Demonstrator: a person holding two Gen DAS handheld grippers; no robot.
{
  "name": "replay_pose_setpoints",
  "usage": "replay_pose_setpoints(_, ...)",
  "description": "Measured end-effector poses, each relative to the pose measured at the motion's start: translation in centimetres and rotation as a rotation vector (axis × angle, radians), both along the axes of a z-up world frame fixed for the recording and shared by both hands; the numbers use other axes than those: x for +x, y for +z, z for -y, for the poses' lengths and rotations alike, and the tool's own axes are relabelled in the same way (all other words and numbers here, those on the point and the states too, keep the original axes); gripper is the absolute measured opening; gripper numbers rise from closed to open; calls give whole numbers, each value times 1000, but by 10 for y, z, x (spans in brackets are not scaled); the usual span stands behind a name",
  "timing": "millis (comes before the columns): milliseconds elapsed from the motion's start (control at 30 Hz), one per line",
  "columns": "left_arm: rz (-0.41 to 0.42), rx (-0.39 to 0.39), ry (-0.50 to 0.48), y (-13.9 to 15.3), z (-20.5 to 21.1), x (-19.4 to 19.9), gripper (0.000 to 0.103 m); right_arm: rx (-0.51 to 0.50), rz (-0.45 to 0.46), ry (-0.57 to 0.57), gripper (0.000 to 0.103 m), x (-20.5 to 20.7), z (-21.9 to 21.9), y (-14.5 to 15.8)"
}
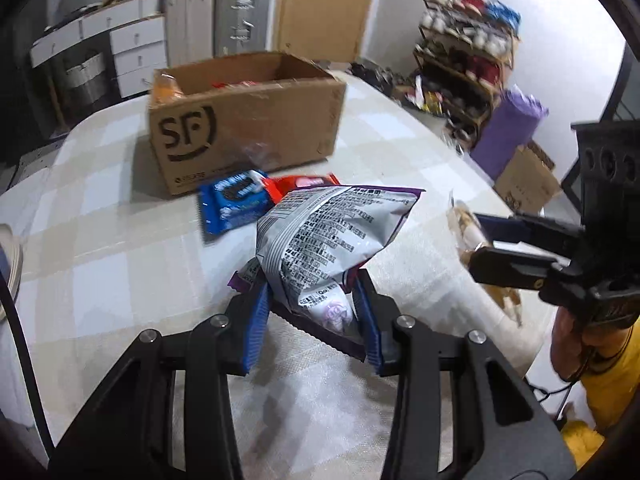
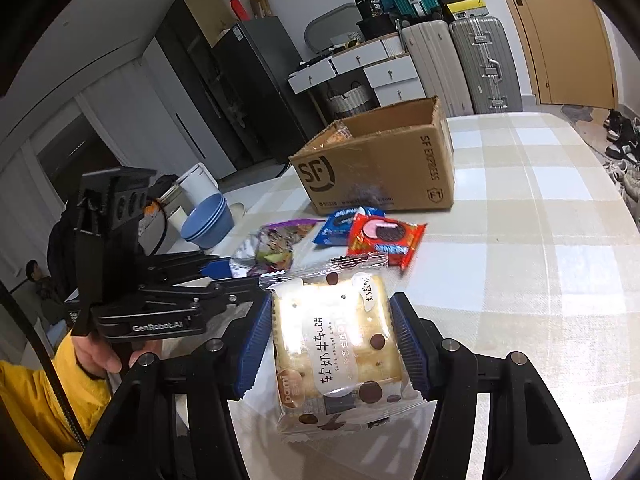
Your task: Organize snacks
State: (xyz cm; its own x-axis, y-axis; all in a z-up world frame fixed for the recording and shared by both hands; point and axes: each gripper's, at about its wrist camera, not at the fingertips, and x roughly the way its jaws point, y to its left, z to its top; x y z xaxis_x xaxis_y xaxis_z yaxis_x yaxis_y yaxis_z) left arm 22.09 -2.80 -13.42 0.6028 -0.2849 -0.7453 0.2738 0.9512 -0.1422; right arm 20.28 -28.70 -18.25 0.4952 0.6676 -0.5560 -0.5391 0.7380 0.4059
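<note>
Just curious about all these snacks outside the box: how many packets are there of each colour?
Purple and silver bag, held in the left tool: 1
Clear cracker packet, held in the right tool: 1
Blue cookie packet on the table: 1
Red cookie packet on the table: 1
Total: 4

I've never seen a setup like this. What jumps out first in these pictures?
Each hand-held tool is gripping a snack: the left gripper clamps a silver-and-purple chip bag, and the right gripper clamps a clear-wrapped cracker pack. Beyond them on the checked tablecloth stands an open cardboard box with snacks inside. A blue cookie pack and a red one lie in front of it.
</note>
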Motion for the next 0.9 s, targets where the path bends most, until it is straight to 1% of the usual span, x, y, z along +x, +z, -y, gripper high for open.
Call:
replay_pose_setpoints(133,20,-25,40,13,-11,-10,37,-3,25,5,60,1,-9,11)
replay_pose_setpoints(267,62,1,71,30,-14,-21,37,24,68,20,60,-2,-18,29)
replay_pose_setpoints(433,103,-59,96,50,-24,-46,38,78,131,43,60,-13,-25,46)
replay_pose_setpoints(500,112,-70,108,54,-27,-56,38,104,147,41,60,-18,-24,48)
replay_pose_setpoints(600,126,-80,139,60,-33,-72,38,143,145,34,60,-25,-23,47)
replay_pose_setpoints(733,126,-104,169,61,-43,-91,38,158,137,32,60,-35,-23,42)
replay_pose_setpoints(833,124,-95,176,59,-44,-104,38,160,132,26,60,-38,-21,39)
replay_pose_setpoints(900,120,-103,176,58,-46,-110,38,162,129,20,60,-38,-21,39)
